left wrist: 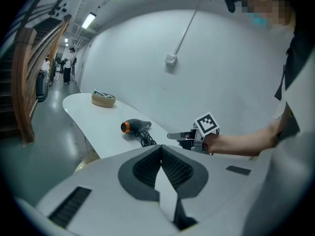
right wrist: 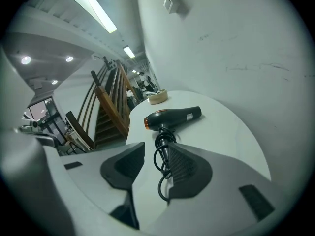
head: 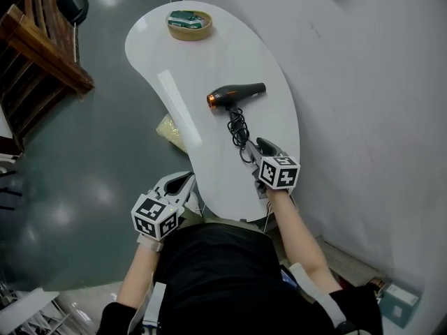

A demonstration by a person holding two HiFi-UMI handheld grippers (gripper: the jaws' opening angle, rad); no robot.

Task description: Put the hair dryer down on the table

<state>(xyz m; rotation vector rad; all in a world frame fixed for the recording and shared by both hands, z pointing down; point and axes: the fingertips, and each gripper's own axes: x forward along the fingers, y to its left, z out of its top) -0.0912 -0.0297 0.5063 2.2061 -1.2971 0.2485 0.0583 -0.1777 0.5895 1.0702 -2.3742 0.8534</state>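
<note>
The black hair dryer (head: pixel 236 94) with an orange nozzle ring lies on its side in the middle of the white table (head: pixel 209 54). Its coiled black cord (head: pixel 239 132) trails toward me. My right gripper (head: pixel 258 149) hovers over the table at the near end of the cord. In the right gripper view its jaws stand apart and the cord (right wrist: pixel 165 154) runs through the gap, close to the right pad, with the hair dryer (right wrist: pixel 172 118) beyond. My left gripper (head: pixel 183 181) hangs off the table's near left edge, jaws (left wrist: pixel 161 149) closed and holding nothing.
A tan bowl (head: pixel 189 24) with green contents sits at the table's far end. Dark wooden stairs (head: pixel 42 54) stand at the left across the grey floor. A grey wall (head: pixel 377 82) runs along the table's right side. A yellowish bag (head: pixel 170 130) lies under the left edge.
</note>
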